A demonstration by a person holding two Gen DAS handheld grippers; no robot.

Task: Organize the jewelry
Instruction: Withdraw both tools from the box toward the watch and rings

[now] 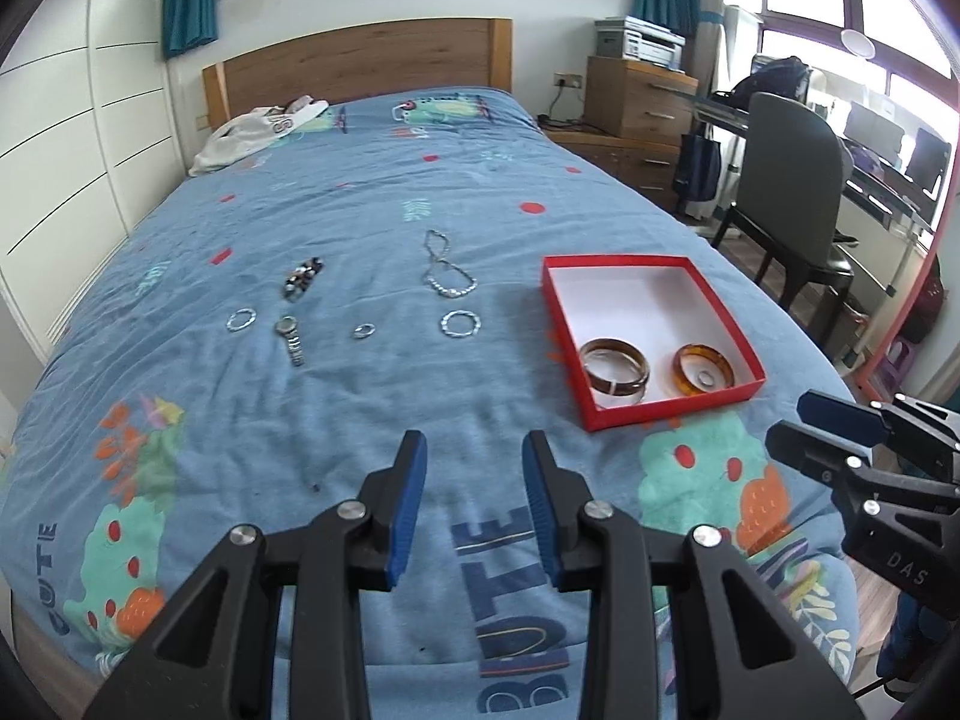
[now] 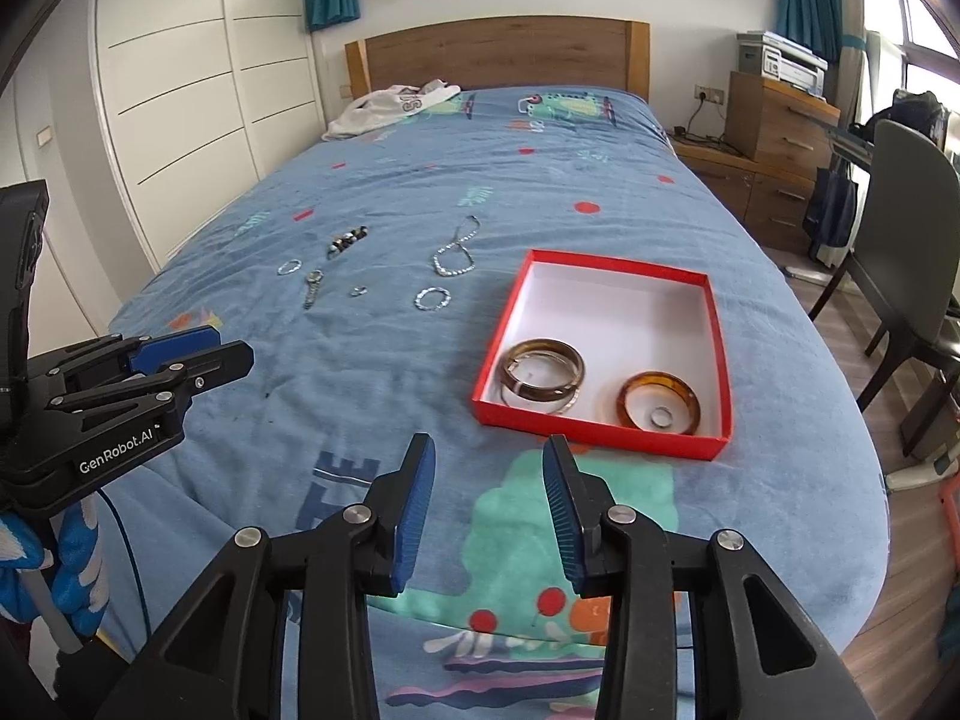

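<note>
Bed (image 1: 336, 396), blue patterned cover, fills both views; white garment (image 1: 252, 132) at upper left by the wooden headboard (image 1: 360, 66).

Loose items on the cover, centre left of the left wrist view, in order:
- small silver ring bracelet (image 1: 241, 320);
- dark beaded bracelet (image 1: 303, 279), just above and right of it;
- wristwatch (image 1: 290, 338), metal band, lying flat;
- small ring (image 1: 363, 331);
- silver chain necklace (image 1: 447, 267), looped, higher in the frame;
- silver bracelet (image 1: 461, 324), directly beneath the necklace.

Red box (image 1: 561, 336), white inside, right of centre, well apart from the loose items. Contents at its near end: dark brown bangle (image 1: 616, 373) stacked on a clear one; amber bangle (image 1: 703, 367) beside it with a ring (image 1: 705, 380) inside its circle.

Left gripper (image 1: 474, 468), lower centre: jaws spread, nothing between them, above the cover.

Right gripper (image 2: 487, 474), lower centre of its own view: jaws spread, empty, just short of the red box's near wall.
</note>
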